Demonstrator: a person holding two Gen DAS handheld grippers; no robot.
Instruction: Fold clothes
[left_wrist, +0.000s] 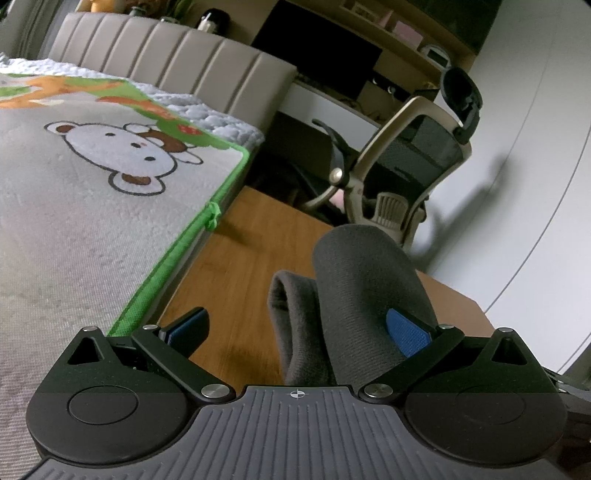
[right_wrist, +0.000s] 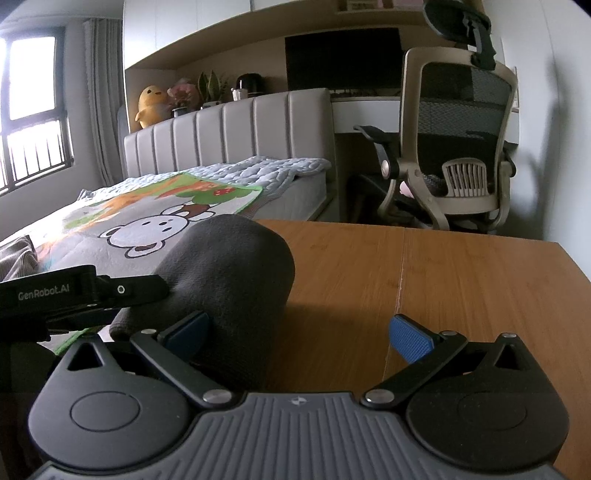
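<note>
A bed (right_wrist: 229, 129) with a cartoon-bear blanket (left_wrist: 92, 177) stands beside the wooden counter (right_wrist: 461, 273); an office chair (right_wrist: 458, 147) sits beyond it; a dark grey garment (right_wrist: 229, 269), folded into a thick roll, lies on the counter near its bed-side edge; the left gripper (left_wrist: 299, 328) has its fingers spread around the roll; the right gripper (right_wrist: 299, 330) is released too, its left finger (right_wrist: 188, 328) against the cloth.

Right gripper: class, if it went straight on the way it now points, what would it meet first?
The right gripper is open. Dead ahead lies bare wooden table; the grey garment sits by its left finger, off-centre. Beyond the table edge stands the office chair, though depth is unclear.
</note>
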